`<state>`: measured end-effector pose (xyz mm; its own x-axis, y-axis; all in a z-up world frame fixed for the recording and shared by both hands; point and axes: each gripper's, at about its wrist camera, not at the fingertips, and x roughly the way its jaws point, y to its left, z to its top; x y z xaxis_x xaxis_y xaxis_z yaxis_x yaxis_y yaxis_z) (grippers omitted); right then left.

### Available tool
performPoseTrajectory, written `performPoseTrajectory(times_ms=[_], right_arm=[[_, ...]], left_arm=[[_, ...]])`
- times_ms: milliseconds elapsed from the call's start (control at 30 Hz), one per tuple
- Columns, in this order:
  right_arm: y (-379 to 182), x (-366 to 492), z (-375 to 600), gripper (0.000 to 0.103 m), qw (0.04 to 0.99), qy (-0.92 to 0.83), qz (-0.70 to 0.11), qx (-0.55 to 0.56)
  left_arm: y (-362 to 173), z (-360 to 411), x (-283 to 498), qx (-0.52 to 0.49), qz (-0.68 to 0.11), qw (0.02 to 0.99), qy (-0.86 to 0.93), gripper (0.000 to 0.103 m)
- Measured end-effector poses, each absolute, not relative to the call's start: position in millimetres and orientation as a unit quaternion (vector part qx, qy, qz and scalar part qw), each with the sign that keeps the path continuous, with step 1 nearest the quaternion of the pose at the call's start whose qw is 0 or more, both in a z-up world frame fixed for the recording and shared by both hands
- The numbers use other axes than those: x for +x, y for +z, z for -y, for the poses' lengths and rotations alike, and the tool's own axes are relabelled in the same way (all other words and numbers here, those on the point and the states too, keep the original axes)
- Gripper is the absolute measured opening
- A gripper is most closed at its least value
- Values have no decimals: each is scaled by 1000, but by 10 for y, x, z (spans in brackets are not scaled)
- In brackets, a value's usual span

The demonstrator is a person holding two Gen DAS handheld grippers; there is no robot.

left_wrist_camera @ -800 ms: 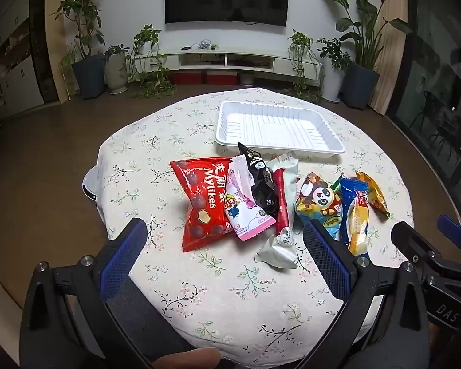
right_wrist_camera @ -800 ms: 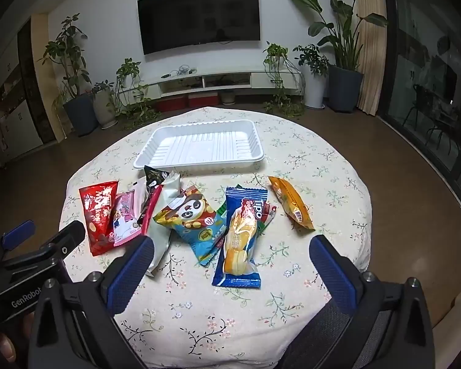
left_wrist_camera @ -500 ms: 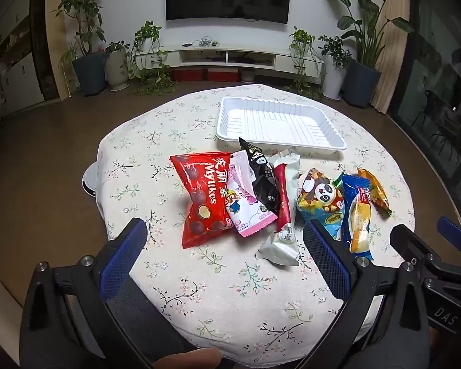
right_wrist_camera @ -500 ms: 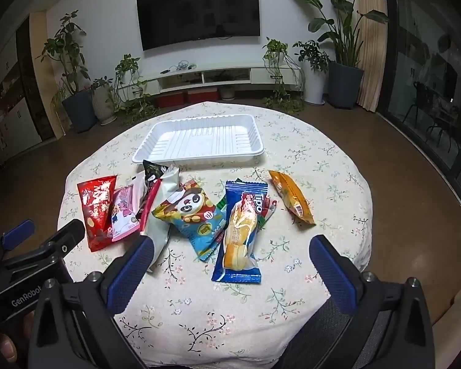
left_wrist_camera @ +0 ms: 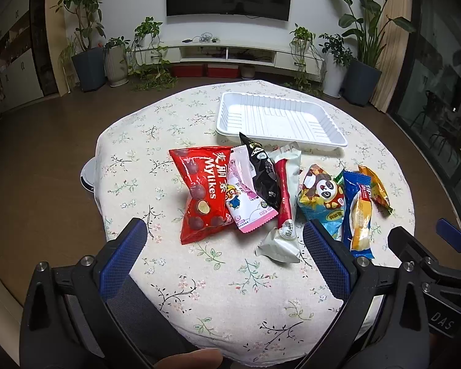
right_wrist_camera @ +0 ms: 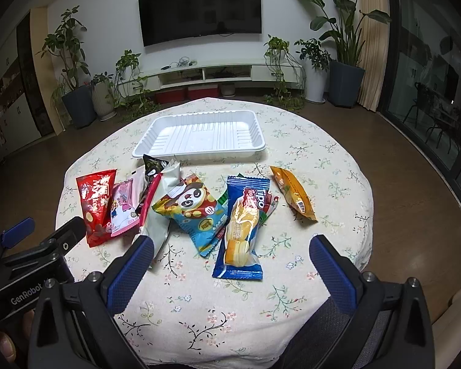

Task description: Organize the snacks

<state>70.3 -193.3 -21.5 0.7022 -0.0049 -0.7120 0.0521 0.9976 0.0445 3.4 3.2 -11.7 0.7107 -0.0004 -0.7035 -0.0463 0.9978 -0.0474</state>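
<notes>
Left wrist view first: your left hand-held gripper (left_wrist_camera: pixel 224 243) is spread wide with nothing between the blue textured pads, hanging over the near edge of the round worktop with its floral cloth (left_wrist_camera: pixel 199 292). The snacks lie in a loose, overlapping row mid-worktop, just in front of the empty white ribbed plastic tray (left_wrist_camera: pixel 325 117). Nearest you is the glossy red foil bag of chocolate balls (left_wrist_camera: pixel 201 190): puffy, light, lumpy inside, so I'd pinch it across the belly instead of the slick crimped ends. Tucked against it are the flat pink cartoon sachet (left_wrist_camera: pixel 246 206), a narrow black pouch (left_wrist_camera: pixel 262 175) lying over it, and a long silver-and-red wrapped bar (left_wrist_camera: pixel 285 196). All thin film, crinkly and slippery, so they'll probably slide on each other if you drag one.

Right wrist view: your right hand-held gripper (right_wrist_camera: pixel 230 259) is likewise fully released and empty. Right ahead of it is the blue wrapper with the yellow cake picture (right_wrist_camera: pixel 242 230), soft and likely squashable, so go gentle across the middle. It partly overlaps a green-edged pack I can't make out. Beside it is the air-filled panda-print pillow bag (right_wrist_camera: pixel 193 212), and off alone to the right lies the small orange sachet (right_wrist_camera: pixel 293 196), the easiest clean grab since nothing touches it. The tray looks light and may scoot when you drop things in.
</notes>
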Motion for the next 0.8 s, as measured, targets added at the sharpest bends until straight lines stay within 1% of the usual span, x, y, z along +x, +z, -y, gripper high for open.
performPoseTrajectory(times_ms=[800], right_arm=[[-266, 699, 1892, 103, 920, -16, -390, 27]], left_arm=[[-139, -14, 22, -31, -383, 923, 10, 103]])
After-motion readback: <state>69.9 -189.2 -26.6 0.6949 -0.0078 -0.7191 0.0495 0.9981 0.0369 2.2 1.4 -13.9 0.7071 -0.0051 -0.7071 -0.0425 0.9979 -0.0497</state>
